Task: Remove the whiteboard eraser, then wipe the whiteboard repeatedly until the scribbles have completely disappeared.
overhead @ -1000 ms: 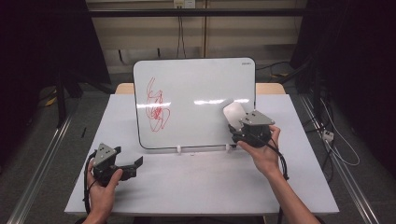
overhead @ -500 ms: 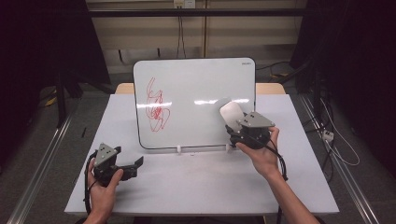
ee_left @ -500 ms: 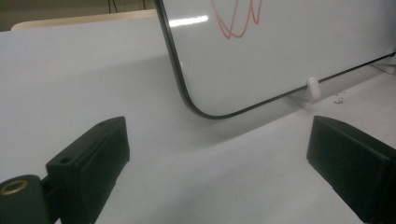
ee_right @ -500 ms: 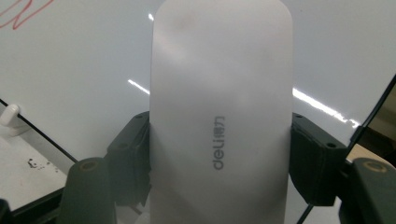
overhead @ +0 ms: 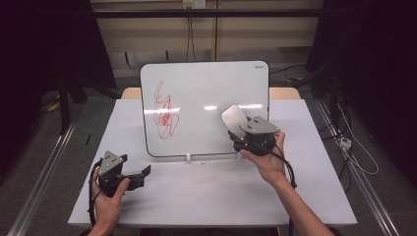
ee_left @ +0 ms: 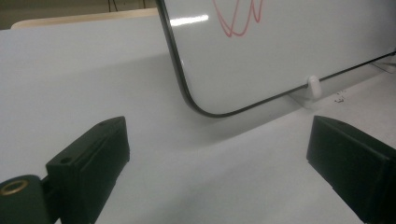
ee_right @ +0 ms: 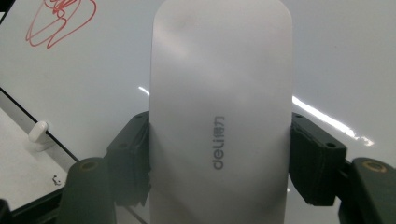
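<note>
while the right gripper (overhead: 235,124) clamps a white eraser (overhead: 233,117) between its fingers (ee_right: 133,158), the pale oblong body stands up out of the grip and sits in front of the lower right part of the whiteboard (overhead: 206,88). in the right gripper view the eraser (ee_right: 219,107) bears a small grey "deli" mark on its face, and a black finger presses against each of its long sides. whether the eraser touches the whiteboard (ee_right: 350,56) cannot be told from either view. the right hand (overhead: 268,160) holds the gripper from below, with its cable trailing back along the forearm.

the whiteboard stands propped at the far middle of the grey surface (overhead: 206,196), leaning back, with a small white clip (overhead: 188,157) at its bottom edge. a red scribble (overhead: 164,110) covers the left part of the board, well apart from the eraser.

the left gripper (overhead: 142,172) rests low on the surface near the front left corner, held in the left hand (overhead: 110,196). its fingers (ee_left: 88,158) stand wide apart with nothing between them, and they point toward the board's lower left corner (ee_left: 196,105) without reaching it.
</note>
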`<state>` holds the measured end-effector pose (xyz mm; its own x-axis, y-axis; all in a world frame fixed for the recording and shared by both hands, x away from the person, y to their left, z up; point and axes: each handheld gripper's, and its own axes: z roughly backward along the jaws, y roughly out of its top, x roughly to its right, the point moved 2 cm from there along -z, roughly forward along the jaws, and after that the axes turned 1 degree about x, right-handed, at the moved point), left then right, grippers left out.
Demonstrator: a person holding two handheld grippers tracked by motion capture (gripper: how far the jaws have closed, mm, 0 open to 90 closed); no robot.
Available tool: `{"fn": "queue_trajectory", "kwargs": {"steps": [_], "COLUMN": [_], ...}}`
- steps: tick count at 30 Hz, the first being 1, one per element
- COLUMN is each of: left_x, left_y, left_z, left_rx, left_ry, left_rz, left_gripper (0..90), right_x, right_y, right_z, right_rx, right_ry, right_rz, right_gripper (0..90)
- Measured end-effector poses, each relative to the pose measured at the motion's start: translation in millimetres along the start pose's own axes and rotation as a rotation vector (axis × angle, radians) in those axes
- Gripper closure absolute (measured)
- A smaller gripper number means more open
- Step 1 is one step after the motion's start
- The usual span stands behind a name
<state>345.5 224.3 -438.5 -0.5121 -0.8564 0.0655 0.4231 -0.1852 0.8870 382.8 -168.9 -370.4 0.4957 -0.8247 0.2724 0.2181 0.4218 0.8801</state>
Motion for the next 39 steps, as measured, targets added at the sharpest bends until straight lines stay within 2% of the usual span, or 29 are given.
{"fn": "queue_trajectory", "kwargs": {"steps": [4, 11, 13, 15, 24, 39], "left_x": [0.8, -1.5, -2.3, -3.4, -1.7, -1.7], "left_y": [0.6, -0.6, -1.7, -2.1, -1.3, 0.0], "left_z": [0.5, -1.0, -1.8, -1.7, -1.8, -5.2], "left_rx": [0.0, -0.009, -0.007, -0.012, -0.012, -0.017], "left_ry": [0.005, -0.002, -0.006, -0.007, -0.012, -0.023], "left_rz": [-0.015, -0.008, 0.011, 0.014, 0.008, 0.005], "left_gripper": [5.9, 5.8, 5.9, 5.9, 5.8, 5.9], "right_x": [-3.9, -11.2, -12.4, -13.9, -28.4, -40.1], "right_y": [5.7, 16.4, 19.8, 23.6, 41.8, 67.4], "right_z": [-6.2, -12.9, -14.7, -17.2, -29.7, -51.4], "right_rx": [0.008, 0.028, 0.032, 0.036, 0.054, 0.067], "right_ry": [0.01, 0.027, 0.025, 0.026, 0.053, 0.048], "right_rz": [0.006, 0.022, 0.022, 0.029, 0.058, 0.107], "right_gripper": [31.7, 31.7, 31.7, 31.7, 31.6, 31.7]}}
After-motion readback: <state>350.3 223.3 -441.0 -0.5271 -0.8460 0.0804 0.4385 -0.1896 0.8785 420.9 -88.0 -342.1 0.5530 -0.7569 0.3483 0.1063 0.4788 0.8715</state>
